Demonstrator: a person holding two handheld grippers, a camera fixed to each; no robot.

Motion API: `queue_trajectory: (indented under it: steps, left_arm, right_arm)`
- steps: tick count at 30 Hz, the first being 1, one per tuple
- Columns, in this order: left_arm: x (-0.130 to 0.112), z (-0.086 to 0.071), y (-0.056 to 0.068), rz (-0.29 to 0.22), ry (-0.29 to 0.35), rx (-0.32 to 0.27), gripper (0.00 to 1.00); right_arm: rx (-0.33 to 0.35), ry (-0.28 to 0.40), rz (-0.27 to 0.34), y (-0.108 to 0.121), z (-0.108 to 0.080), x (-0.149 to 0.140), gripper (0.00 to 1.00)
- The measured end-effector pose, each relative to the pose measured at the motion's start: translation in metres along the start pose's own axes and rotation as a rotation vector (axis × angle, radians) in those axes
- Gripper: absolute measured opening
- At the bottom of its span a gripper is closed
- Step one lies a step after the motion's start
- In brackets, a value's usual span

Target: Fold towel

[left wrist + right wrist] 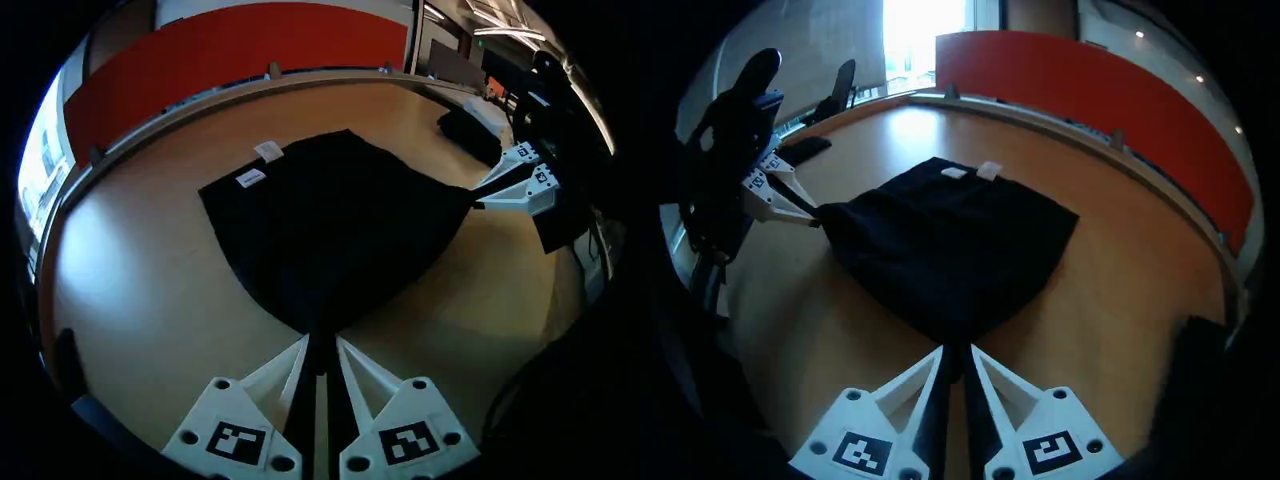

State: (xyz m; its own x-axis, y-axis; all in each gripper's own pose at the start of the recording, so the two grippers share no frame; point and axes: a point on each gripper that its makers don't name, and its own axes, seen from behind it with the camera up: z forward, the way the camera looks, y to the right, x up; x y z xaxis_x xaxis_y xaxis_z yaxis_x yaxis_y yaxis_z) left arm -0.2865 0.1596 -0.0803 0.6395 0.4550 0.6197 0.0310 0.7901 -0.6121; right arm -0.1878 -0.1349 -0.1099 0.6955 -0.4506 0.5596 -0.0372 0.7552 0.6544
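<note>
A black towel (336, 224) lies spread on a wooden table (144, 288), with two white labels (269, 150) at its far edge. My left gripper (322, 350) is shut on the towel's near corner in the left gripper view. Farther right in that view, my right gripper (478, 197) pinches another corner. In the right gripper view the towel (952, 240) runs up to my right gripper (958, 352), which is shut on its near corner. The left gripper (814, 218) holds the corner at the left, lifted slightly off the table.
A red partition (240, 48) stands along the table's far edge (1088, 136). A dark object (468, 132) lies on the table beyond the towel. Office chairs (760, 72) stand past the table near a bright window.
</note>
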Motion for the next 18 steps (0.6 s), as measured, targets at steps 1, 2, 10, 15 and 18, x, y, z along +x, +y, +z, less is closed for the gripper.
queue_trajectory:
  steps: [1,2,10,15,18]
  left_arm:
    - [0.003,-0.004,0.0,-0.002,0.004,0.003,0.07]
    - [0.006,-0.007,-0.001,-0.004,0.007,0.005,0.07]
    - [0.034,-0.037,-0.002,-0.027,0.039,0.021,0.07]
    - [0.051,-0.057,-0.002,-0.02,0.065,0.024,0.07]
    - [0.059,-0.068,-0.001,-0.017,0.079,0.027,0.07]
  right_arm:
    - [-0.003,0.009,0.003,0.001,-0.003,0.004,0.1]
    - [-0.007,0.018,0.005,0.002,-0.006,0.009,0.1]
    - [-0.029,0.077,-0.007,0.007,-0.033,0.043,0.1]
    - [-0.032,0.109,-0.002,0.007,-0.051,0.062,0.1]
    - [-0.031,0.131,0.005,0.006,-0.061,0.073,0.1]
